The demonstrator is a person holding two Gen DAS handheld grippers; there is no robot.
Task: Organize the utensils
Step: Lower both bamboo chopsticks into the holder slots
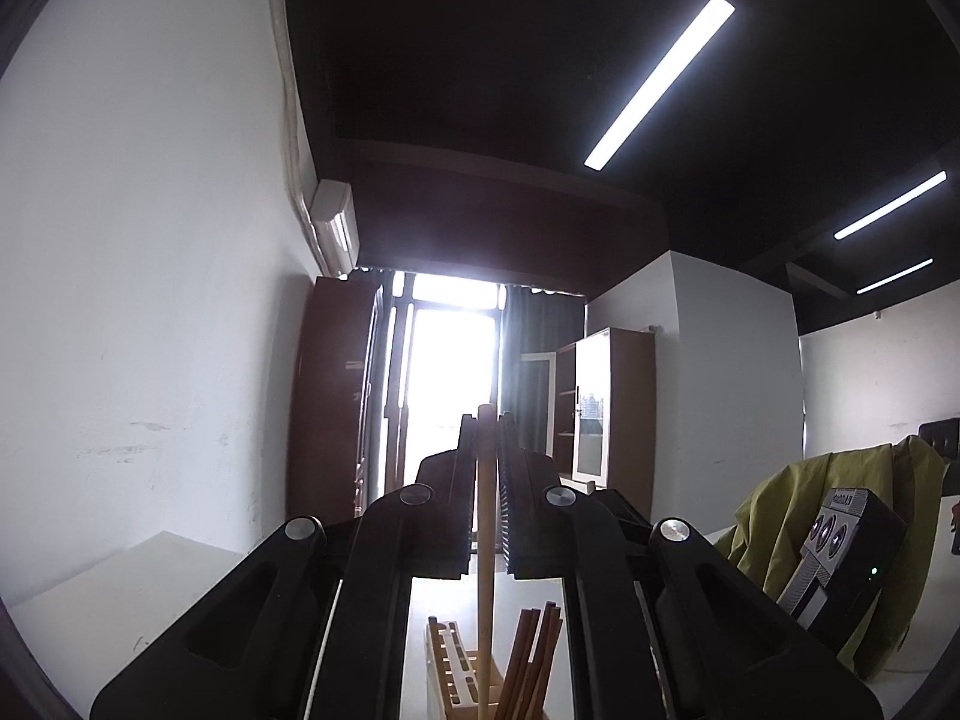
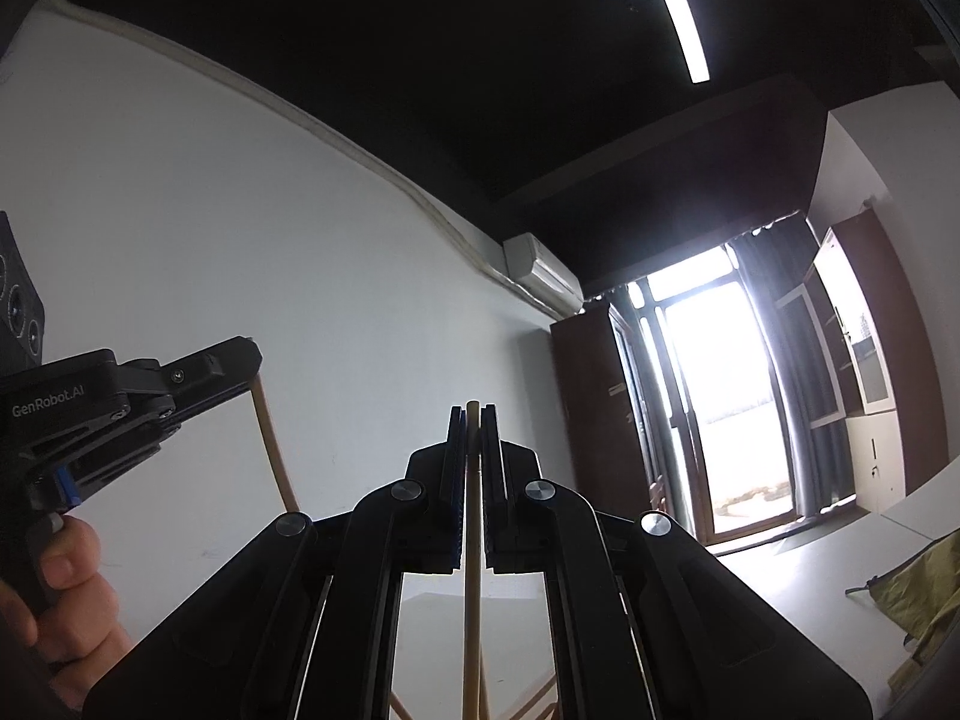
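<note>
My left gripper (image 1: 485, 420) is shut on a light wooden chopstick (image 1: 485, 540) that runs upright between its jaws. Below it a light wooden utensil holder (image 1: 450, 669) stands on the white table with several dark brown chopsticks (image 1: 534, 654) in it. My right gripper (image 2: 472, 411) is shut on a second light wooden chopstick (image 2: 472, 600), also upright. In the right wrist view the left gripper (image 2: 240, 354) shows at the left, held by a hand, with its chopstick (image 2: 273, 450) hanging below.
A white wall is to the left (image 1: 150, 300). A yellow-green cloth (image 1: 840, 510) drapes over something at the right, beside the right gripper's body (image 1: 840, 546). Brown cabinets (image 1: 612, 402) and a bright glass door (image 1: 450, 360) stand far behind.
</note>
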